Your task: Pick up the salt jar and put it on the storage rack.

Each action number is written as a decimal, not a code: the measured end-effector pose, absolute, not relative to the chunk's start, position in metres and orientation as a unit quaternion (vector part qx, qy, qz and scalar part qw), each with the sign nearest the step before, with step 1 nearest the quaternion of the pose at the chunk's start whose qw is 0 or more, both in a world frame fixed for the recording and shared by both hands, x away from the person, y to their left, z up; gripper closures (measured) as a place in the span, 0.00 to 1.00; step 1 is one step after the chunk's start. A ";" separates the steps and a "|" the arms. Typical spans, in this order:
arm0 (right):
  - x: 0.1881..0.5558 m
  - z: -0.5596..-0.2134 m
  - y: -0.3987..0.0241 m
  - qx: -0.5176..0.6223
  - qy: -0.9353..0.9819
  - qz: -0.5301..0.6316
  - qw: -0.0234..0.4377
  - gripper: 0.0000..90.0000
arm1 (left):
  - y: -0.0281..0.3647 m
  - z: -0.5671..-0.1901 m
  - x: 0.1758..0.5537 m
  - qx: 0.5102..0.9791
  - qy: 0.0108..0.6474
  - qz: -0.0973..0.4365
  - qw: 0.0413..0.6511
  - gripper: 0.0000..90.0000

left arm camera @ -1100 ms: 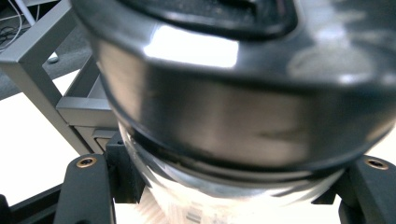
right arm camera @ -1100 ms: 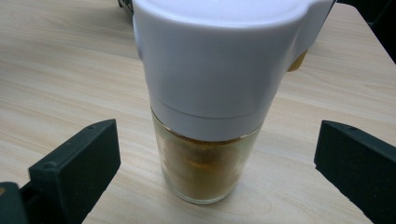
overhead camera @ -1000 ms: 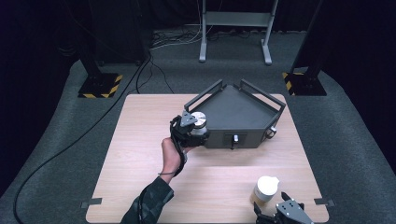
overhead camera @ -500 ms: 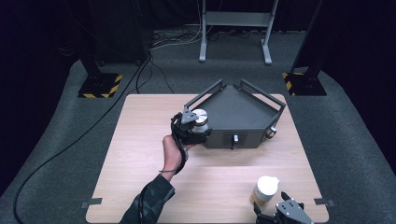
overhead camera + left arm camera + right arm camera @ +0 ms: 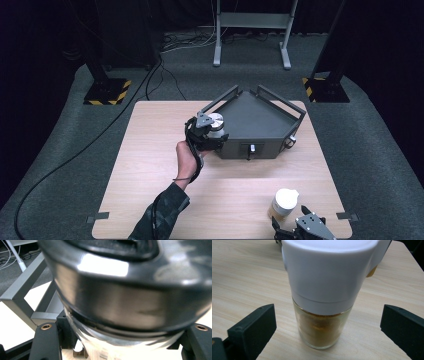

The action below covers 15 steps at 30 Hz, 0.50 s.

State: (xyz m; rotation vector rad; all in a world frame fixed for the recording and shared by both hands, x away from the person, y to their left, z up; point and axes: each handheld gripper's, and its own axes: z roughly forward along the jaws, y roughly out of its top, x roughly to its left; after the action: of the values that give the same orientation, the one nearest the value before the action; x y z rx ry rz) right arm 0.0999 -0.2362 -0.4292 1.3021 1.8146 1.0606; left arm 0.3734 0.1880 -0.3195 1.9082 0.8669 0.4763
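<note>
Near the middle of the table (image 5: 150, 175), by the left front corner of the dark grey tray (image 5: 260, 125), my left claw (image 5: 207, 131) is clenched on a jar with a silvery metal lid (image 5: 216, 121). From the high view I see the jar sitting right at the tip of the claw, held up beside the tray's left wall, with the hand (image 5: 187, 157) behind it and the sleeve running down toward the table's near edge. Looking along the left claw itself, the jar's dark shiny lid (image 5: 125, 290) looms straight ahead, and the clear glass body below it sits between the two black jaws, which press on it from either side. Past the lid on the left I can make out the grey frame of the tray (image 5: 22, 287).

At the table's near right corner my right claw (image 5: 306, 227) rests with its jaws spread wide. A second jar, clear glass with a white cap (image 5: 285, 200), stands upright on the table just beyond it. Along the right claw's jaws I see this white-capped jar (image 5: 324, 290) centred between them, with a clear gap to each jaw, so nothing is grasped. It holds a brownish-yellow powder that fills the glass nearly up to the cap.

What the silver-lidded jar holds I cannot tell. I see nothing lying on the tray's floor.
</note>
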 end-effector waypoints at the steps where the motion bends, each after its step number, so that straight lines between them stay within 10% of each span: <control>1: 0.100 -0.429 -0.236 0.497 0.693 0.405 0.328 0.00 | 0.188 -0.319 0.374 0.781 0.355 0.195 0.476 0.35; 15: 0.100 -0.429 -0.237 0.497 0.694 0.404 0.329 0.00 | 0.180 -0.315 0.385 0.782 0.358 0.195 0.472 0.35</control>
State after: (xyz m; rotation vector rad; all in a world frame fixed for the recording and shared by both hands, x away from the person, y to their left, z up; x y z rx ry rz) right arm 0.1003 -0.2367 -0.4287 1.2997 1.8164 1.0579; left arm 0.3846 0.1798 -0.3153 1.9137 0.8764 0.4777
